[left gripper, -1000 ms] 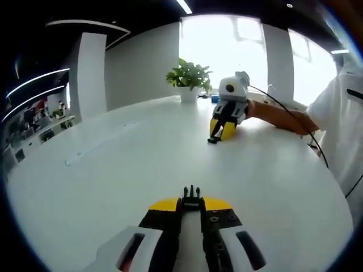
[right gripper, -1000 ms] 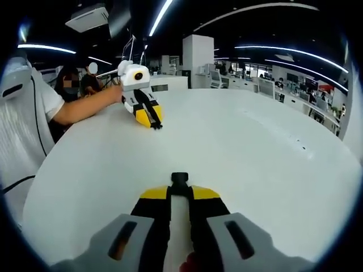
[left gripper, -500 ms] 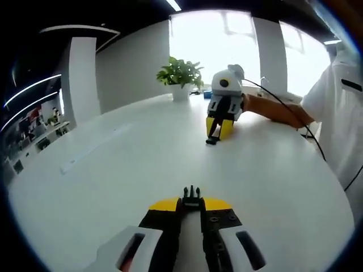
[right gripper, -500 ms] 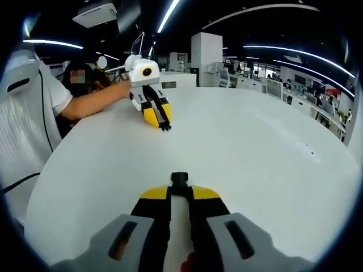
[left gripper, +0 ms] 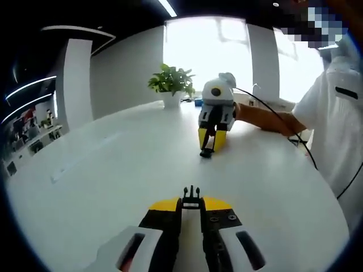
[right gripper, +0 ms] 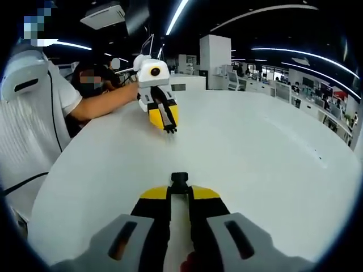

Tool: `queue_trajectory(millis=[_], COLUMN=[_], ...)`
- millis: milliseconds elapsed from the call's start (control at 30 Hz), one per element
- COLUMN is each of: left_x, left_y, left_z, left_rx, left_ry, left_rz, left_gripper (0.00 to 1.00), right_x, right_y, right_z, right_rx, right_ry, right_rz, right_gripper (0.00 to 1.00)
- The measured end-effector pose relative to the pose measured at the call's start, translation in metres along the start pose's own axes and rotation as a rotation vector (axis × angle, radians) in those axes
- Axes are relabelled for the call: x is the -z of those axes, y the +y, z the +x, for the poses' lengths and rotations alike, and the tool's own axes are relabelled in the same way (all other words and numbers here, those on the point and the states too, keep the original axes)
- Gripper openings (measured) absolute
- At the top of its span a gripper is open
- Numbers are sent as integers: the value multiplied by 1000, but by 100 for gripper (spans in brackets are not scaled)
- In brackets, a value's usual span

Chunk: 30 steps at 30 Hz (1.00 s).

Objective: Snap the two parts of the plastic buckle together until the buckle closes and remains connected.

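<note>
My left gripper (left gripper: 191, 206) is shut on the black pronged half of the buckle (left gripper: 191, 197), whose prongs stick out past the yellow tips. Across the white table (left gripper: 113, 170) the right gripper (left gripper: 209, 141) faces me, with the socket half (left gripper: 206, 151) in its jaws. In the right gripper view my right gripper (right gripper: 180, 194) is shut on the black socket half (right gripper: 180, 181). The left gripper (right gripper: 165, 121) points back at it with the pronged half (right gripper: 169, 129) at its tips. The two halves are apart, both just above the table.
A potted plant (left gripper: 169, 84) stands at the table's far edge before a bright window. The person's forearm (left gripper: 266, 118) and white sleeve (left gripper: 334, 124) reach in from the right. A cable (left gripper: 295, 141) trails from the right gripper. Office desks (right gripper: 283, 90) lie beyond the table.
The two grippers have drawn nearer to each other and more in line; each looks larger and closer to the middle of the other's view. Both stay shut on their buckle halves.
</note>
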State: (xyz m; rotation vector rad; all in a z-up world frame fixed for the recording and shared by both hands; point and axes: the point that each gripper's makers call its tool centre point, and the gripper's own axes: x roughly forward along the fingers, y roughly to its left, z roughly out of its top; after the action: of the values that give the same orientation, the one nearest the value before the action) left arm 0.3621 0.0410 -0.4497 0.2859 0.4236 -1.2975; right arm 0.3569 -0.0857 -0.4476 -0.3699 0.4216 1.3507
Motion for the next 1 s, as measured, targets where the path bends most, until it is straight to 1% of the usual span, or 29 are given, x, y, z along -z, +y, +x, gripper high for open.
queue_trajectory(millis=[100, 367, 467, 600, 800, 867, 1000], left_x=[2, -1, -1, -1, -4, -2, -1], left_y=[-1, -16, -21, -29, -39, -41, -41], left_z=[4, 10, 14, 19, 25, 26, 26], left_rx=[7, 40, 48, 61, 78, 82, 86], left_ry=[10, 7, 8, 9, 6, 12, 18], left_rz=[5, 36, 42, 49, 65, 75, 66], left_gripper=[12, 12, 12, 12, 12, 12, 12], right_x=[0, -2, -3, -5, -4, -4, -6], right_y=[3, 15, 15, 22, 28, 30, 35], right_z=[2, 7, 8, 13, 19, 20, 22], right_rx=[-13, -47, -62, -76, -94, -98, -101], right_ry=[3, 5, -2, -5, 5, 7, 3], right_rz=[-6, -30, -38, -52, -75, -80, -87], right_gripper=[12, 12, 12, 12, 12, 12, 12])
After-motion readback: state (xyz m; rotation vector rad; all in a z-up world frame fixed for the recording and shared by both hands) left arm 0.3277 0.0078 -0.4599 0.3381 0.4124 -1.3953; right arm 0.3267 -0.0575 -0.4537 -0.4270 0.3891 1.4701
